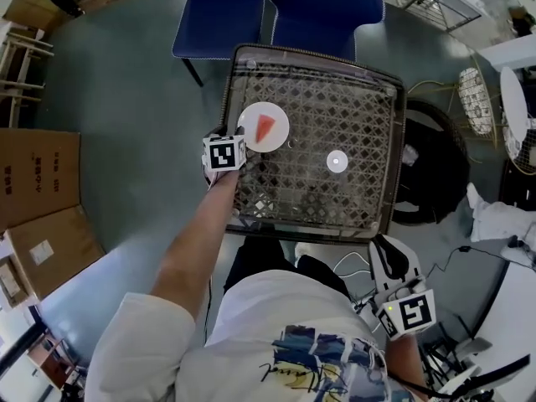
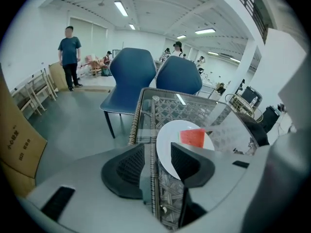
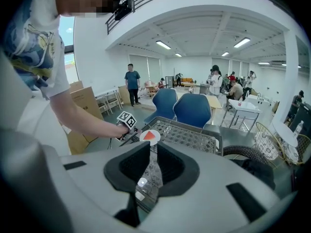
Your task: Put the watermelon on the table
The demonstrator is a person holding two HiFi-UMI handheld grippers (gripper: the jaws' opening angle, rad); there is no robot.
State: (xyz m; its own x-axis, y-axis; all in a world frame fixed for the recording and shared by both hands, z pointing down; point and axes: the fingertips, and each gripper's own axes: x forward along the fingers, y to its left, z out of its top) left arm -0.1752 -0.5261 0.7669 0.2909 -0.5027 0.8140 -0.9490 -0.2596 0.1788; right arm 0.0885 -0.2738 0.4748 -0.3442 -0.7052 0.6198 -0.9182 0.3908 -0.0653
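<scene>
- Well, the watermelon is a thin red wedge lying flat on a white plate. The plate sits on the glass-topped table, near its left edge, with two blue chairs at the far side.
- The left gripper is low at that edge. Its jaws stand well apart and clamp nothing; the table's rim and the near lip of the plate show in the gap between them.
- The right gripper hangs back by the person's hip, well away from the plate. Its jaws are only a narrow slit apart, with nothing between them.
- As things lie, I'd say the fruit is already where the task wants it.
- The slice looks light but soft and wet, so I'd expect it to bruise or split under a hard squeeze.
- It would probably slide on the smooth plate if that were tipped.
- The safer hold is the stiff plate rim, kept level.
- The plate itself looks breakable, and it is glass against glass on that top, so it wants gentle setting down.
</scene>
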